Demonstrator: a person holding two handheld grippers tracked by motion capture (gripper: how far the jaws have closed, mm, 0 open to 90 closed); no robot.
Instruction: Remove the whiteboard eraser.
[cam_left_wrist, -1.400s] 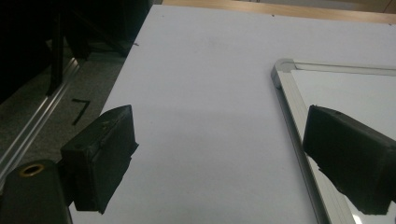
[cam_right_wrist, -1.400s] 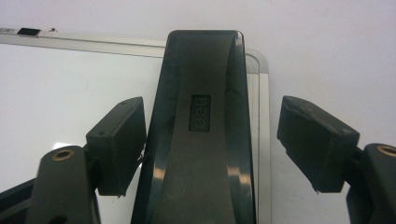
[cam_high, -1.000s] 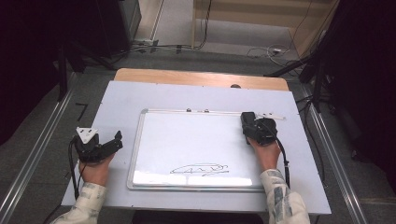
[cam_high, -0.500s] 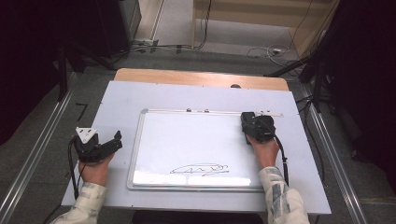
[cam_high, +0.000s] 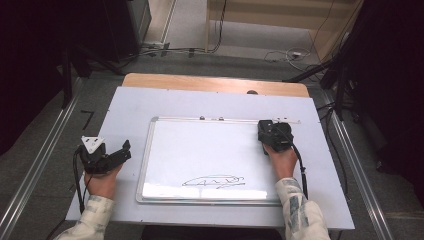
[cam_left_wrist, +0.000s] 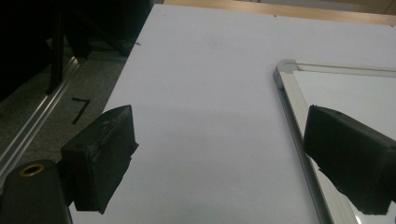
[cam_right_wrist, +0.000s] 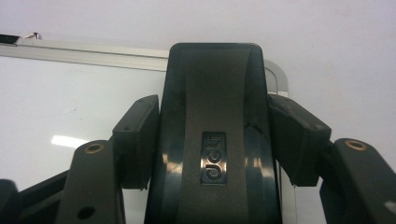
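From above, at the whiteboard's (cam_high: 200, 160) far right corner, we see our right gripper (cam_high: 270, 131) sitting over a dark eraser (cam_high: 265, 131), most of it hidden under the gripper, so its lie is hard to read from here; our left gripper (cam_high: 122, 150) rests on the table (cam_high: 310, 165) just left of the board, well apart from the eraser, and a scribble (cam_high: 214, 181) sits near the board's near edge. Along our left gripper (cam_left_wrist: 219, 158), the jaws stand spread wide with bare table between them and the board's frame (cam_left_wrist: 292, 107) beside the right jaw. Along our right gripper (cam_right_wrist: 212, 140), the jaws have just been closing and now pinch the eraser (cam_right_wrist: 212, 121) on its two long sides; its long axis runs straight away from us, its rounded far end lying at the board's corner (cam_right_wrist: 278, 77).
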